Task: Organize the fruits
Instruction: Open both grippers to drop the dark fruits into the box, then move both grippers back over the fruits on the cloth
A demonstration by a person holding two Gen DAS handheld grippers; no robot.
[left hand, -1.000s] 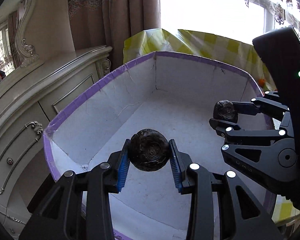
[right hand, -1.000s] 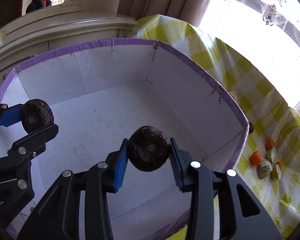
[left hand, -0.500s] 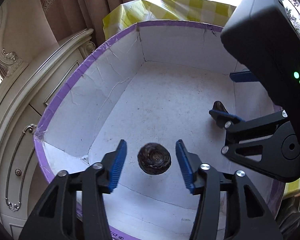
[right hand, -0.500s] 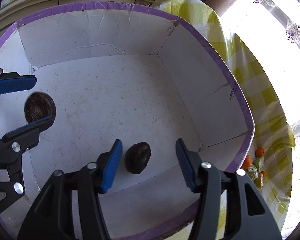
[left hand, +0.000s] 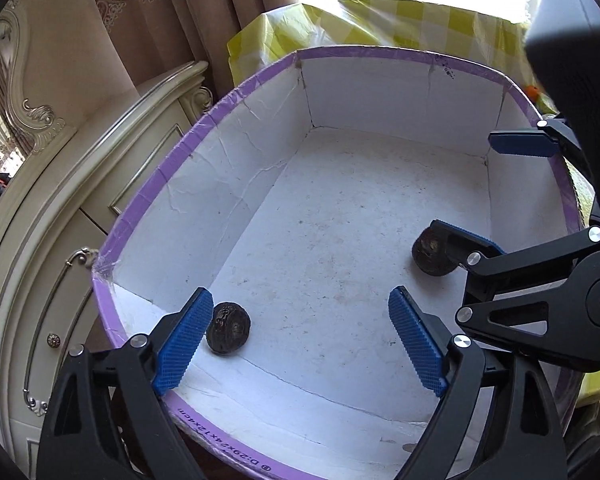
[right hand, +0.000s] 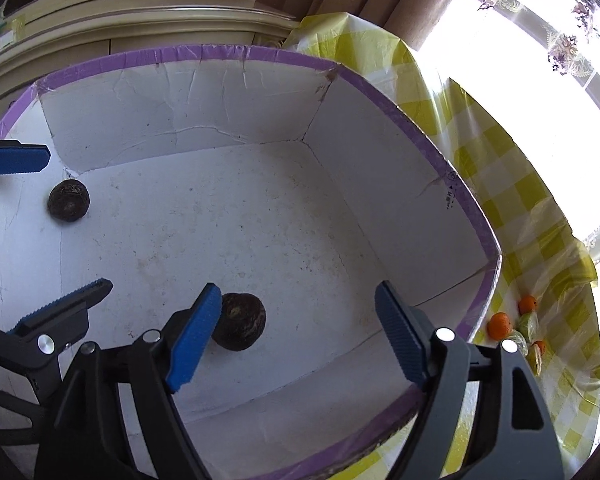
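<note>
- Two dark, wrinkled round fruits lie on the floor of a white cardboard box (left hand: pixel 236 184) with a purple taped rim. In the left wrist view, the first dark fruit (left hand: pixel 228 334) sits at lower left, just beside my left pad; the second dark fruit (left hand: pixel 432 256) sits at right, partly behind a pad of the other claw.
- In the right wrist view, that second fruit (right hand: pixel 240 327) lies at lower centre and the first (right hand: pixel 68 200) at mid left.
- I judge them light, firm and dry-skinned, with a rough rind that the ribbed blue pads should grip well. Being round, they may roll on the smooth box floor. I would take hold across the widest middle.
- My left claw (left hand: pixel 300 342) is spread wide and holds nothing.
- My right claw (right hand: pixel 298 338) is likewise spread wide and holds nothing.
- More fruit, small oranges (right hand: pixel 499 325) and pale green pieces, waits at lower right on the yellow checked tabletop (right hand: pixel 496 160). I expect the oranges to be softer and smoother.
</note>
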